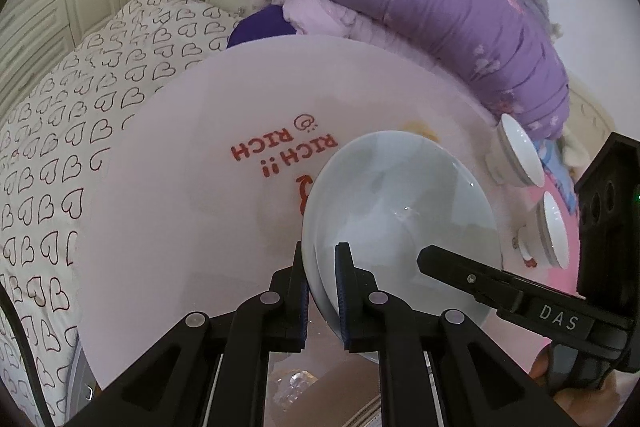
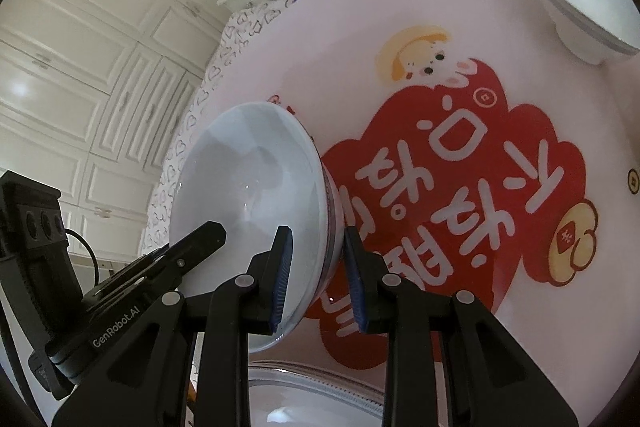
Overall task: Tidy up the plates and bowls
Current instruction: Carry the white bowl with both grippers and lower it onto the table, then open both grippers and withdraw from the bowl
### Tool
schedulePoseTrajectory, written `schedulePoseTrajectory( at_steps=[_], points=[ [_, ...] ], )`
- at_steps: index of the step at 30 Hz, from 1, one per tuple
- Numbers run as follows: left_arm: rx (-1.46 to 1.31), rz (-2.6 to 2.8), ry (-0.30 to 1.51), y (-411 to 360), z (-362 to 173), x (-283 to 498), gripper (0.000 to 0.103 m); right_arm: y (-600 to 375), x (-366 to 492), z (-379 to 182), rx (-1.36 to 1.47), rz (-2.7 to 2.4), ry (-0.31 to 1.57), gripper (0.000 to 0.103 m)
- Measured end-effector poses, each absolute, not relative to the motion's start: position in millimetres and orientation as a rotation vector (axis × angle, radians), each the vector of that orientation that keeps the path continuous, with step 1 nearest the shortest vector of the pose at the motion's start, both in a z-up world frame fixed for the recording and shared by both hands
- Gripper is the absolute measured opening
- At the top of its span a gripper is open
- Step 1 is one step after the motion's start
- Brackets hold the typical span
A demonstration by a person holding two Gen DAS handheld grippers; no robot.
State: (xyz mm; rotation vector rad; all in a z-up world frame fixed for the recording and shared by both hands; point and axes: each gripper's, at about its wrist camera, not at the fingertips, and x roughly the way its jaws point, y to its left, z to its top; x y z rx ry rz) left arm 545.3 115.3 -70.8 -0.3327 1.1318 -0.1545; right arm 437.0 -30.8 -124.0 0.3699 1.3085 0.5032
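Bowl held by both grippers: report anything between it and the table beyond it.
Nothing visible does. Left gripper and right gripper clamp the bowl by its rim; the table past it shows only print, and the other bowls sit to the right.

Left tongs (image 1: 322, 291) and right tongs (image 2: 318, 277) (both angled downward) clamped.

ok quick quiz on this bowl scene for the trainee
1. True or false: only one gripper holds the bowl.
2. Where does the left gripper clamp it? A) the rim B) the foot C) nowhere
3. Fill in: the left wrist view shows ___ other bowls on the table.

Key: 1 false, the right gripper grips its rim too; 2 A; 3 two.
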Motion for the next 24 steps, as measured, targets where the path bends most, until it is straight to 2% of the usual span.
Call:
schedulePoseTrajectory(
  at_steps=[18,21,22,23,24],
  points=[
    [-0.299,-0.154,1.126,109,-74,551,0.009,-25,436,-119,0.358,0.503,1.302,0.029],
    [-0.296,-0.156,1.126,109,-73,551,0.013,-32,433,-116,0.366,0.497,1.290,0.031],
    [-0.295,-0.155,1.124,109,-72,550,0.022,-34,433,-114,0.367,0.498,1.286,0.033],
    [-0.294,-0.152,1.121,109,-71,550,0.043,-37,433,-113,0.365,0.498,1.280,0.035],
    [-0.293,-0.146,1.114,110,-69,549,0.057,-39,433,-110,0.366,0.496,1.272,0.045]
  ],
)
